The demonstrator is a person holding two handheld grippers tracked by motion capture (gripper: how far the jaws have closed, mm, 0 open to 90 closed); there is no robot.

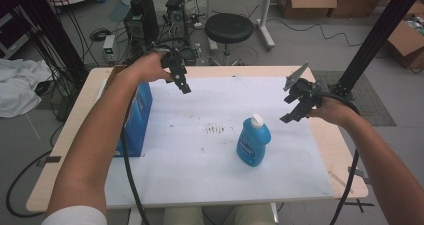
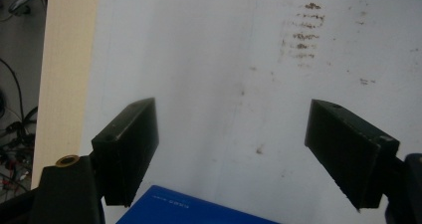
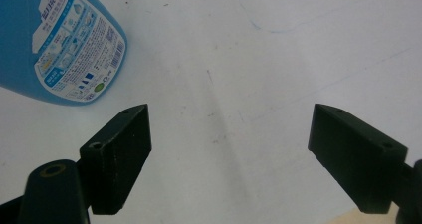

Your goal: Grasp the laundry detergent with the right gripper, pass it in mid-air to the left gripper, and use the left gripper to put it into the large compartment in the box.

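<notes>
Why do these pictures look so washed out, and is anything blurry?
High view: soft, dim light, the white table sheet pale, faint shadows. Right gripper view: blue bottle label sharp, its tongs slightly soft. Left gripper view: sheet glary, brown stains smeared.

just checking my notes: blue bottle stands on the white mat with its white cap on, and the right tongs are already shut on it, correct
Not quite. The blue bottle does stand on the white mat with its white cap on, but the right tongs are open and apart from it. The right gripper view shows bare mat between the jaws, with the bottle off to one side.
</notes>
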